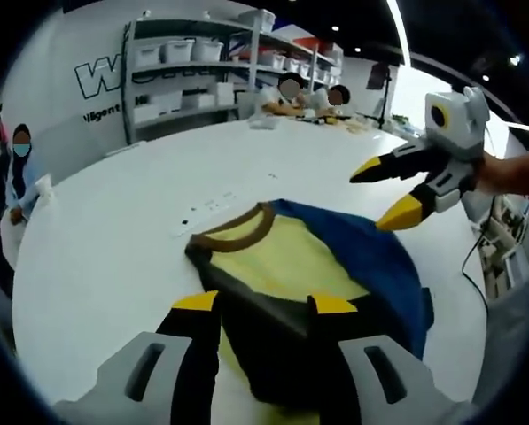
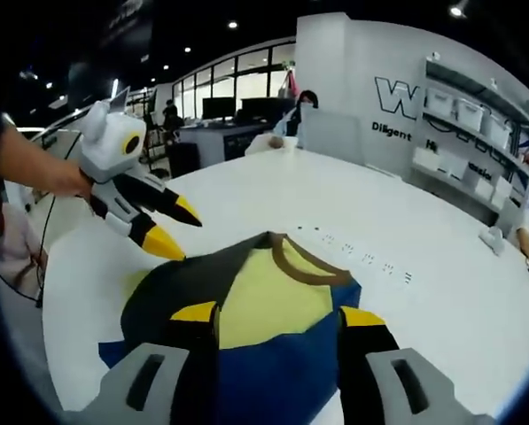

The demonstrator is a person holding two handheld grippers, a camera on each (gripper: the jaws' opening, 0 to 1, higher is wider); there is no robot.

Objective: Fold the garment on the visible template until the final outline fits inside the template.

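Left tongs [image 1: 264,305]: yellow-tipped jaws rise from the bottom of the left gripper view, spread apart, released, nothing between them. They hover over the near edge of the garment [image 1: 304,266]; whether the tips touch the cloth I cannot tell.

Right tongs [image 2: 277,314]: jaws rise from the bottom of the right gripper view, likewise parted and released, poised over the garment [image 2: 255,310].

Cross-views: the right tongs [image 1: 390,190] enter the left gripper view at upper right, held by a hand [image 1: 512,173], jaws parted, tips just above the garment's blue far edge. The left tongs [image 2: 177,228] enter the right gripper view at upper left, held by a hand [image 2: 56,177], jaws parted, lower tip near the dark sleeve.

Garment: a shirt, yellow front panel, brown collar [image 1: 237,232], dark grey sleeve side and blue side. It lies on the white round surface [image 1: 113,239], centre to lower centre in both views, blue part bunched at the right of the left gripper view. No template outline can be made out under it.

Surroundings: a row of small dark marks [image 2: 361,257] on the surface beyond the collar. Shelving with white bins [image 1: 202,66] stands at top of the left gripper view, with seated people [image 1: 308,93] beside it.
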